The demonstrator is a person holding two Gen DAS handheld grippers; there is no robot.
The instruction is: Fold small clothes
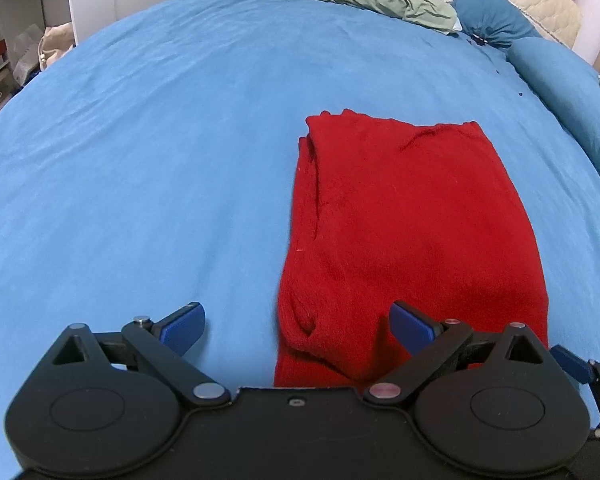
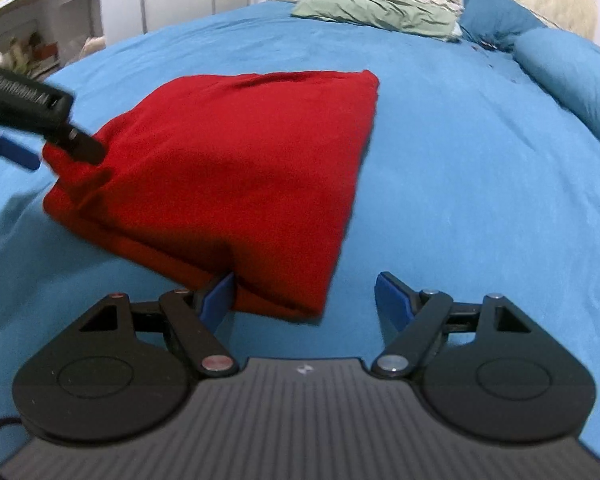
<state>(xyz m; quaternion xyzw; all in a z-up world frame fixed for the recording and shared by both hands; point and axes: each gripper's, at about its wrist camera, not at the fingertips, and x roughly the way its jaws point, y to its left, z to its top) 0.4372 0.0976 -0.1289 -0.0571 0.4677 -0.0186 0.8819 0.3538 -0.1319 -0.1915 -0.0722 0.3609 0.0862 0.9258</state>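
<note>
Left wrist view shows the red knitted woollen garment [image 1: 404, 232] lying on the blue bed sheet [image 1: 140, 160], already folded into a narrow, thick rectangle with its layers visible along one side. The left gripper [image 1: 296, 326] has its fingers wide apart over the near edge and grips nothing. In the right wrist view, the right gripper [image 2: 304, 300] is spread apart as well at the near corner. Probably one last fold in half remains, or only smoothing.

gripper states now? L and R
Left gripper: open, straddling the near left corner of the red garment.
Right gripper: open, at its near right corner.
</note>
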